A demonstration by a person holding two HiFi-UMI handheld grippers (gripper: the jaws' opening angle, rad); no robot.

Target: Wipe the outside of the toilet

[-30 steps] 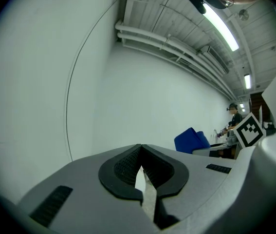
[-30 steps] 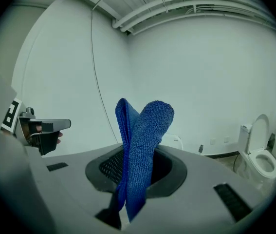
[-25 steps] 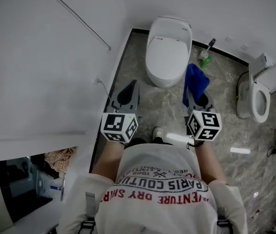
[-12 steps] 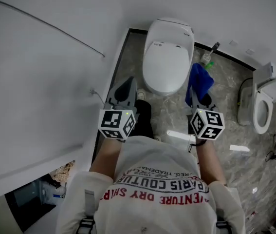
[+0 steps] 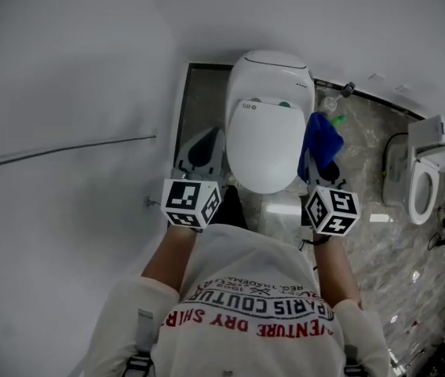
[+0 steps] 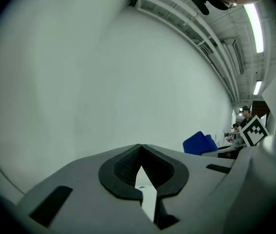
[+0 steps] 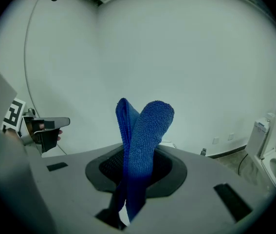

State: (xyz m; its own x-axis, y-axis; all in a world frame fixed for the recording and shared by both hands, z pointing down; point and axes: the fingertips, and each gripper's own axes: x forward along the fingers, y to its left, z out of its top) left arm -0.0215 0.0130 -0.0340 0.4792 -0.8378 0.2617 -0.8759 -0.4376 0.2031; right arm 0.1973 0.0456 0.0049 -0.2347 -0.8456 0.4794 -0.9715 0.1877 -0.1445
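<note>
The white toilet (image 5: 268, 124) stands against the back wall with its lid down, seen in the head view. My left gripper (image 5: 205, 146) is shut and holds nothing; it hovers by the bowl's left side. In its own view the left gripper (image 6: 140, 147) points at a bare white wall. My right gripper (image 5: 317, 160) is shut on a blue cloth (image 5: 321, 136) at the bowl's right side. In the right gripper view the blue cloth (image 7: 147, 130) sticks up from the right gripper (image 7: 137, 154).
A white wall (image 5: 65, 93) with a thin cable (image 5: 65, 152) runs close on the left. A second toilet (image 5: 434, 175) stands at the right. A green-capped bottle (image 5: 333, 108) sits behind the bowl. A white strip (image 5: 379, 217) lies on the marble floor (image 5: 371, 250).
I have moved forward. The toilet is nearer and now lies between the two grippers. The cloth stays held in the right gripper.
</note>
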